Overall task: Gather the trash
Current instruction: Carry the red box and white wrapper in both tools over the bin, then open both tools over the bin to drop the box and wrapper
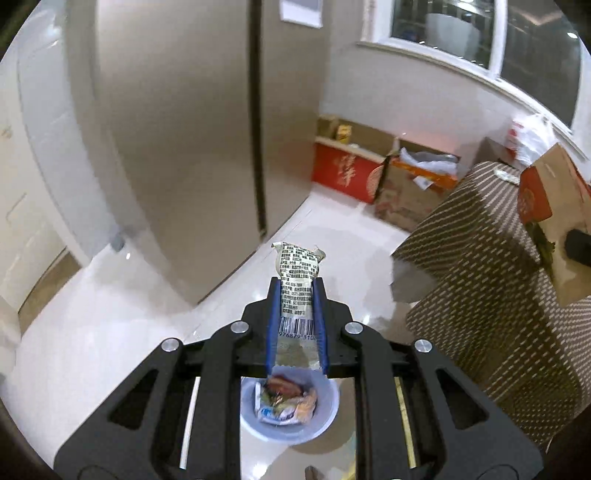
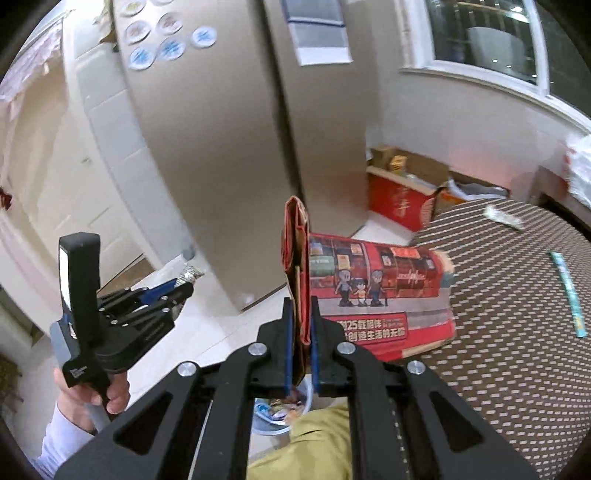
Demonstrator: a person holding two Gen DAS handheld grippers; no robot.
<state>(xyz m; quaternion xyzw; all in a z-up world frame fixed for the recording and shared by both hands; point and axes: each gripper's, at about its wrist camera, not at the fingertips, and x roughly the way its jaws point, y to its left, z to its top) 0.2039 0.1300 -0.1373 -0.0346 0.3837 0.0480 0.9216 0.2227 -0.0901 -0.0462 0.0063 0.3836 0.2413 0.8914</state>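
White bin [image 1: 327, 417] sat low centre on the floor, holding crumpled wrappers [image 1: 286, 402]. Above it the left gripper [image 1: 297, 295] was clamped on a printed snack wrapper [image 1: 299, 280], jaws nearly closed. Right gripper [image 2: 300, 306] pinched the folded edge of a red paper bag [image 2: 369, 295], jaws almost shut. Only the right view showed the left hand [image 2: 92, 395], a blue-green strip [image 2: 567, 291] on the patterned table [image 2: 517, 350], and fridge magnets [image 2: 170, 33] at upper left.

the glossy pale floor [image 1: 110, 332] bears a white bin [image 1: 328, 410] of wrappers at six o'clock, boxes [image 1: 347, 173] at one. the patterned table [image 2: 517, 332] at three carries a blue strip [image 2: 567, 295] and a wrapper [image 2: 502, 217].
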